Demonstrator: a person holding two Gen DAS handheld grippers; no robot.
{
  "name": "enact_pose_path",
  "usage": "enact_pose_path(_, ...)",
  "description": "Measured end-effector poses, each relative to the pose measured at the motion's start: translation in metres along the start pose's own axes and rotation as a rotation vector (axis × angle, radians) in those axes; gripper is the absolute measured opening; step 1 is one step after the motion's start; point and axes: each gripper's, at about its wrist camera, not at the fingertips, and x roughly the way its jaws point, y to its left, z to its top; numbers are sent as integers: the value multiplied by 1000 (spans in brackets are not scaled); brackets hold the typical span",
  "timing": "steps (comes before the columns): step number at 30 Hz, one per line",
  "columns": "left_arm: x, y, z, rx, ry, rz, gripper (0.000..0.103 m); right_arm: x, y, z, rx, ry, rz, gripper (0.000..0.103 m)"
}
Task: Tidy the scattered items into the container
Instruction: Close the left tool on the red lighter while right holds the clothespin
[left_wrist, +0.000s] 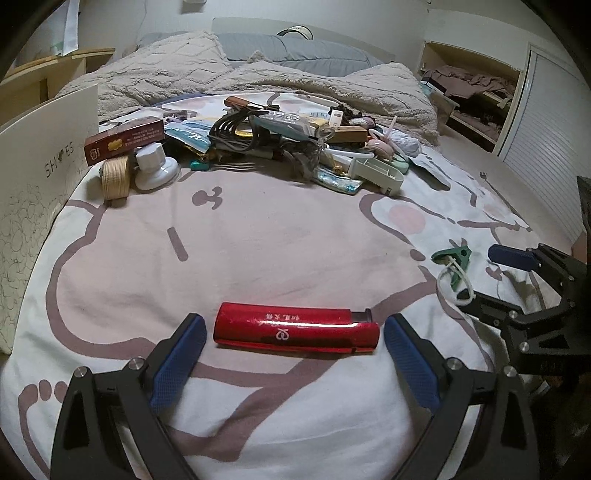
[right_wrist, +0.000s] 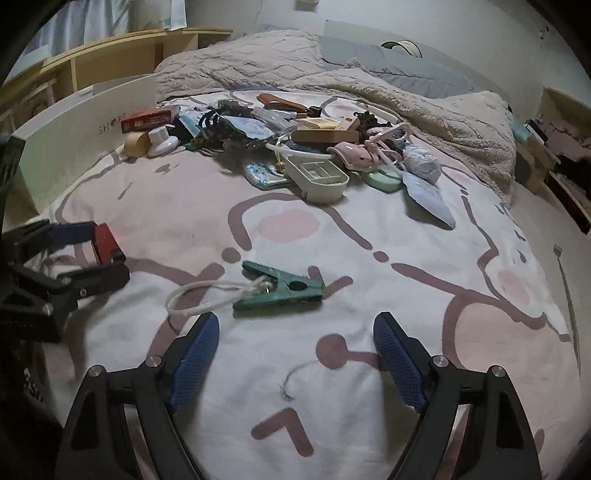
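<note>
Left gripper (left_wrist: 295, 354) of mine sits low over the printed bedsheet (left_wrist: 280, 229) with its blue pads (left_wrist: 181, 347) spread wide, and the red lighter (left_wrist: 295, 330) lies crosswise between them, touching neither pad that I can see. Taking that lighter as my landmark: my right gripper (right_wrist: 295, 354) is off to its right, jaws likewise wide apart and holding nothing, with the green clothes peg (right_wrist: 280, 286) and its white cord loop (right_wrist: 207, 297) lying flat just ahead of the fingertips. Well beyond the lighter, further up the bed, a heap of small items (left_wrist: 280, 144) is piled together, a brown box (left_wrist: 123, 140), a tape roll (left_wrist: 116, 177) and a white knob (left_wrist: 155, 166) at its left end. Left of the lighter and further back stands the white shoe box (left_wrist: 40, 162), upright against the sheet's edge
</note>
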Motion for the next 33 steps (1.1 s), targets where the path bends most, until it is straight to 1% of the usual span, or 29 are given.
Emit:
enact_pose_path(8,1,0,1,-12,-8,2,98,5,11,7,-14,-8,18,85)
enact_pose_path(13,2,1,1,-18,-14,3,98,10,11,10,4,-12,22,85)
enact_pose_path(17,3,1,1,-12,-17,2,98,14,10,11,-3,-11,26,78)
enact_pose_path(19,3,1,1,-9,-17,3,98,16,8,11,1,-12,38,67)
enact_pose_path(21,3,1,2,-10,-15,1,98,17,8,11,12,-7,63,62)
enact_pose_path(25,3,1,1,-8,-13,4,98,17,8,8,16,-12,73,60)
enact_pose_path(28,3,1,1,-11,-16,20,94,17,7,7,30,-16,79,57)
enact_pose_path(33,1,1,-1,-4,-20,27,88,18,7,4,39,-34,71,56)
